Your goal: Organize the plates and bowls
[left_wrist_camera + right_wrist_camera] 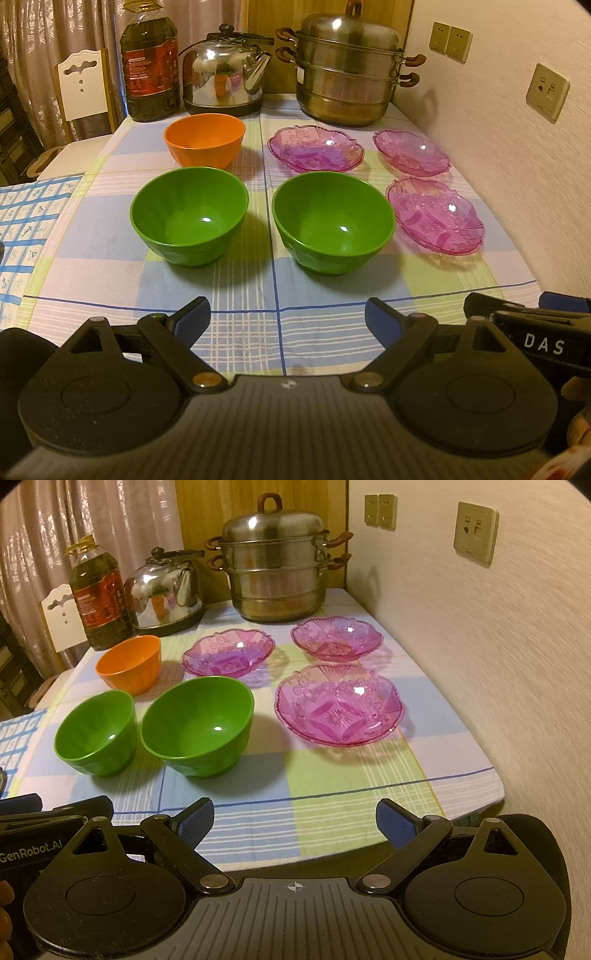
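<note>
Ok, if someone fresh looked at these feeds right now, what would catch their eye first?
Probably the two glossy green plastic bowls side by side at the near centre of the checked tablecloth, with the smaller orange plastic bowl behind the left one. Next, the three translucent pink glass plates on the wall side, then the tall stainless steel steamer pot at the back.

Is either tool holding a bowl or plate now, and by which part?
Nothing is held. The left tool and right tool are both open and empty, short of the bowls and plates.
</note>
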Action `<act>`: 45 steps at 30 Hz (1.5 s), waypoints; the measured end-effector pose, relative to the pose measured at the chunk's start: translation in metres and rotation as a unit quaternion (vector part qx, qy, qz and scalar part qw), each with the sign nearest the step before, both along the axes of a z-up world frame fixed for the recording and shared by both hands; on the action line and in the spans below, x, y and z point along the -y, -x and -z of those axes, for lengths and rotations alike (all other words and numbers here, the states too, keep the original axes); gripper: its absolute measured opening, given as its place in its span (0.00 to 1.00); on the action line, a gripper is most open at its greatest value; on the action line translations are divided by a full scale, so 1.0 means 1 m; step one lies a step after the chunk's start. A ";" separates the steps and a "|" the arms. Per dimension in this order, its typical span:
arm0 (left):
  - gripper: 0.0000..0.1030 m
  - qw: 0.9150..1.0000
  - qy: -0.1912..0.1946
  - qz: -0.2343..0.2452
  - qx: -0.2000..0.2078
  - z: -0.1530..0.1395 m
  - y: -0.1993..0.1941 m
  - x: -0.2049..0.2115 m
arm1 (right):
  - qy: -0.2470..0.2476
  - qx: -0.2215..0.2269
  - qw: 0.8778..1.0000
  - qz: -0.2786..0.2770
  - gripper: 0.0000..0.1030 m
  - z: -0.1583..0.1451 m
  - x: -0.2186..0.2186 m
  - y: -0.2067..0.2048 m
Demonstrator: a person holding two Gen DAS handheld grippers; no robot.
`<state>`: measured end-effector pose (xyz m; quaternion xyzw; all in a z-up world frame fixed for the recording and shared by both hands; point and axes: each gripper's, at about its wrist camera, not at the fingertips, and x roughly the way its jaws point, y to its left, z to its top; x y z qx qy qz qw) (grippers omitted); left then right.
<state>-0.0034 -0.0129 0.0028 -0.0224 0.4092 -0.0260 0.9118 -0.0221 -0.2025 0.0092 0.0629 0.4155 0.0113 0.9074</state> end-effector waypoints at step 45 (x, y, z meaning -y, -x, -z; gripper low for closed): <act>0.50 0.961 -0.010 0.268 -0.072 0.060 -0.273 0.138 | -0.098 -0.038 0.985 0.139 0.63 0.082 0.153 -0.162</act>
